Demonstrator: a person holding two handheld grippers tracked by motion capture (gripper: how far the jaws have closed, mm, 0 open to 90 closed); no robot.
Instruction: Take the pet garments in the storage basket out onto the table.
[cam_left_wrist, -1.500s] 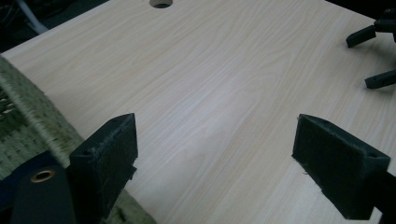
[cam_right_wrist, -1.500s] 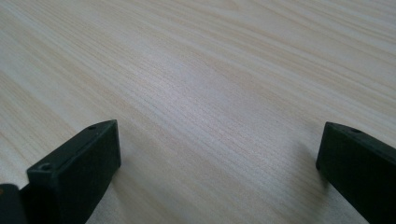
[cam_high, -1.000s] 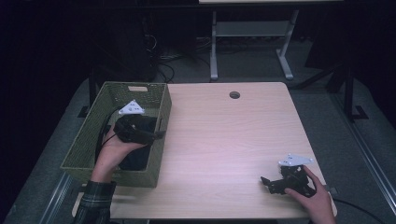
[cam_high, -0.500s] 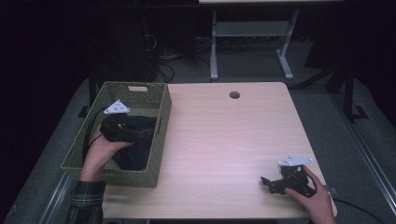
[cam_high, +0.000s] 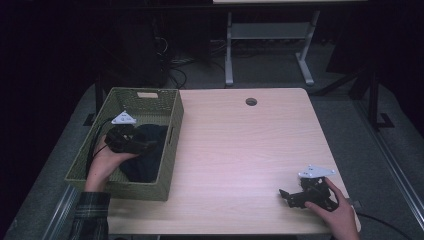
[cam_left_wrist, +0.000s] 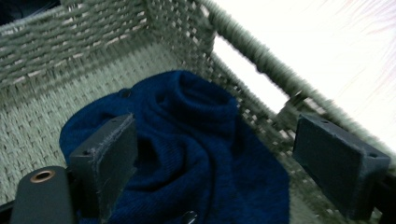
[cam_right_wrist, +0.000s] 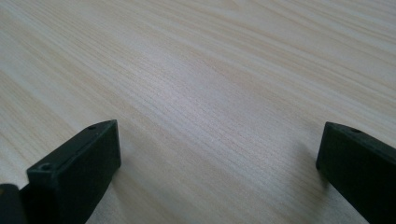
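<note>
At the left side of the pale wooden table (cam_high: 240, 150) stands a rectangular olive-green woven basket (cam_high: 150, 100). The person's left hand (cam_high: 102, 162) holds the left gripper (cam_high: 145, 146) inside it, low over a crumpled dark blue knitted cloth (cam_high: 147, 160) that lies on the basket floor toward the wall nearest the table's middle. In the left gripper view the 2 black jaws stand wide apart with nothing clamped: the cloth (cam_left_wrist: 196, 154) lies between and beyond the fingers (cam_left_wrist: 109, 154), just under them, though whether they touch it I cannot tell. The woven wall with its slot handle (cam_left_wrist: 247, 70) runs just past the other finger.

Farther right, near the table's front right corner, the right hand (cam_high: 335, 212) rests the right gripper (cam_high: 286, 196) on the wood, well apart from the basket. In the right gripper view its 2 fingers (cam_right_wrist: 79, 172) are spread wide and empty, with bare wood grain (cam_right_wrist: 210, 107) between them.
</note>
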